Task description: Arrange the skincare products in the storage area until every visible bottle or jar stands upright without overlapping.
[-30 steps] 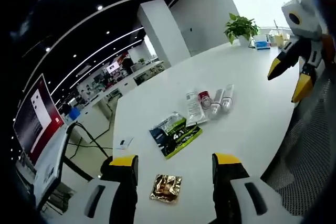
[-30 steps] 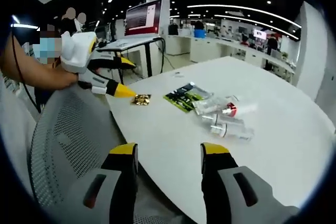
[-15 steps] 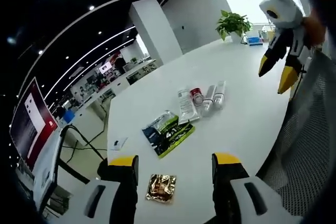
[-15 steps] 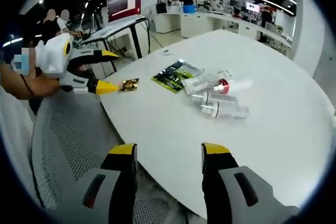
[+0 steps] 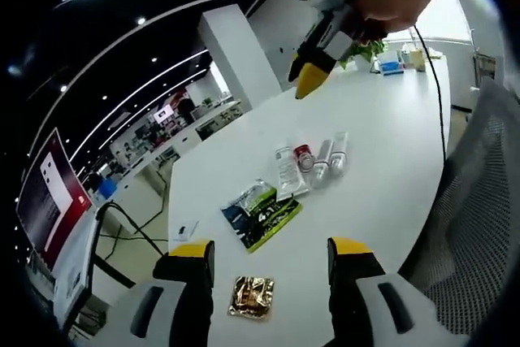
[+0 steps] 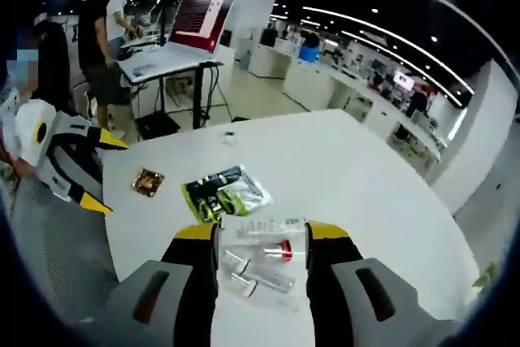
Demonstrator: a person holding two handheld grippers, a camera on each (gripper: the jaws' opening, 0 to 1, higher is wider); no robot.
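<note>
Your left gripper [image 5: 270, 259] hangs over the near edge of the white table [image 5: 382, 160], fingers [image 5: 192, 251] spread apart with nothing between them. Just ahead of it lies a small gold foil sachet [image 5: 251, 297], then a green-and-dark pouch [image 5: 262, 213] flat on the table. Beyond the pouch sit the skincare products [image 5: 313, 160]: a flat white tube, a red-capped bottle and two clear bottles, all lying on their sides, packed side by side and touching. Your right gripper [image 6: 261, 236] is above that same cluster, fingers [image 6: 195, 237] wide and gripping nothing; the clear sachet [image 6: 258, 227], the red-capped bottle [image 6: 282, 249] and the clear bottles [image 6: 244, 270] show between the fingers, still lying down. From this side the pouch [image 6: 221, 194] is just beyond the cluster and the gold sachet [image 6: 149, 181] further left near the table edge. In the left gripper view the right gripper comes in from the upper right, held by a hand [image 5: 390, 6]. A potted plant [image 5: 367, 49] stands at the far end of the table; a red screen [image 6: 203, 19] sits on a desk behind.
</note>
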